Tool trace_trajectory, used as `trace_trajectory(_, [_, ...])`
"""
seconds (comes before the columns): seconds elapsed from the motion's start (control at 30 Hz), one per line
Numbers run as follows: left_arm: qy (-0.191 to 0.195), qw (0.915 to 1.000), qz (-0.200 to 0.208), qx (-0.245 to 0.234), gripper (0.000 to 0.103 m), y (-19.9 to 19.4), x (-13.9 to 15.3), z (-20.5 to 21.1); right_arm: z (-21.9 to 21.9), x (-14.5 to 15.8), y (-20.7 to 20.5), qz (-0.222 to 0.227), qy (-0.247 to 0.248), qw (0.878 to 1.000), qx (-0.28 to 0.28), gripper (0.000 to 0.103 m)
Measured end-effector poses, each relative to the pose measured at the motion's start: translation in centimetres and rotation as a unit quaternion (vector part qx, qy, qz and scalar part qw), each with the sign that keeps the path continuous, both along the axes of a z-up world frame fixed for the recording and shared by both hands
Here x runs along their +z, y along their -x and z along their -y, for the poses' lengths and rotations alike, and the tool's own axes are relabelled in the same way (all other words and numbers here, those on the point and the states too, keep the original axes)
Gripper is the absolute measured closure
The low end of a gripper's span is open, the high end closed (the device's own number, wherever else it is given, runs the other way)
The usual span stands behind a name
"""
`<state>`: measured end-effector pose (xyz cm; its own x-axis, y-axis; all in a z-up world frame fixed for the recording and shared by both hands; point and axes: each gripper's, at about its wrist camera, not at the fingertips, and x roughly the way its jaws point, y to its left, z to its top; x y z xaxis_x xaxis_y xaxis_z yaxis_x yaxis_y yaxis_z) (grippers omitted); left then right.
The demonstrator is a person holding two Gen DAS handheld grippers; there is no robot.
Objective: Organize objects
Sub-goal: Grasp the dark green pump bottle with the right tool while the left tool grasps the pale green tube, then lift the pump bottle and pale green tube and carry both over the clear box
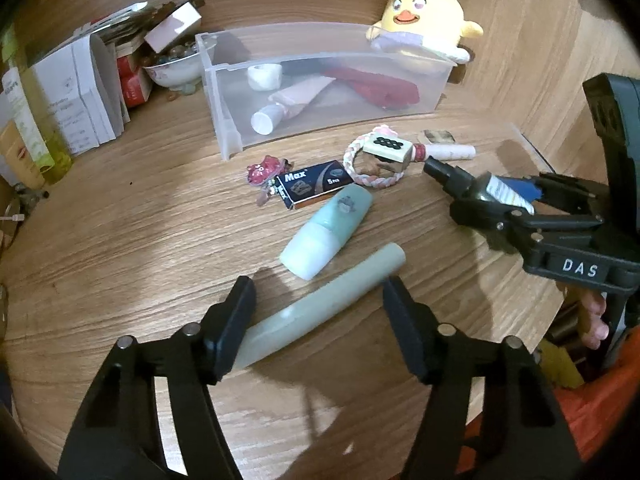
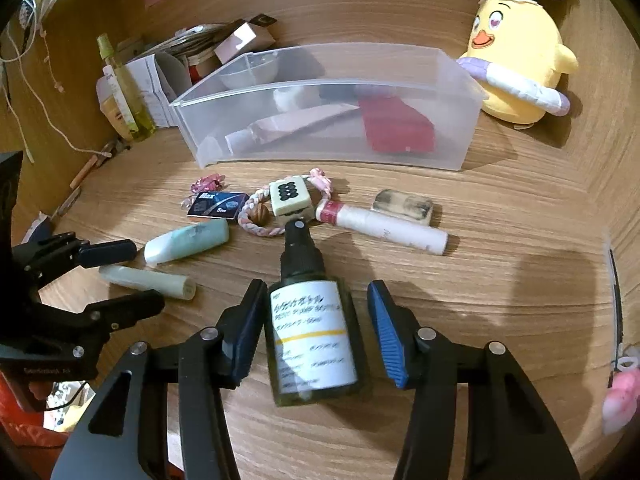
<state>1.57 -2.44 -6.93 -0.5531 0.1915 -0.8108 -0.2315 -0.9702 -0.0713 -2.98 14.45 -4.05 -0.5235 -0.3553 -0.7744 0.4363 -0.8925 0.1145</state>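
Dark green glass-like spray bottle (image 2: 312, 332) lies near the tabletop's (image 2: 500, 264) front edge between your right gripper (image 2: 316, 332) fingers, half-closed and not yet pinching; it's probably rigid and slick, so clamp the labelled body. Your left gripper (image 1: 320, 320) half-wide straddles the pale green tube (image 1: 320, 304), likely light and rollable; the clear bin (image 2: 320, 152) waits farther back.

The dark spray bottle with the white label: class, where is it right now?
The spray bottle lies on the wooden table between the right gripper fingers in the right wrist view, nozzle pointing toward the mahjong-tile charm.
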Motion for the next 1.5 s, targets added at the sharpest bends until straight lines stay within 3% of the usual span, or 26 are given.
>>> trace_trajectory(0.17, [0.013,0.9996,-0.002,-0.023,0.046,-0.6,-0.1,-1.0,-0.7,-0.1,-0.3,0.0,0.003,1.0,-0.004,0.057])
trace_trajectory(0.23, [0.018,0.9995,-0.005,-0.025,0.056,-0.7,-0.1,-1.4,-1.0,-0.2,-0.4,0.002,0.009,1.0,-0.004,0.065])
trace_trajectory(0.53, [0.026,0.9993,-0.004,-0.028,0.088,-0.6,0.1,-1.7,-1.5,-0.3,-0.8,0.003,0.026,1.0,-0.007,0.065])
trace_trajectory(0.77, [0.022,0.9996,-0.007,-0.018,0.088,-1.1,0.6,-1.5,-1.9,0.2,-1.2,-0.004,0.036,0.999,-0.01,0.065])
trace_trajectory(1.5, [-0.029,0.9937,-0.108,0.012,0.088,-0.3,7.1,-0.8,-1.8,4.9,-0.1,-0.07,0.06,0.996,-0.003,0.065])
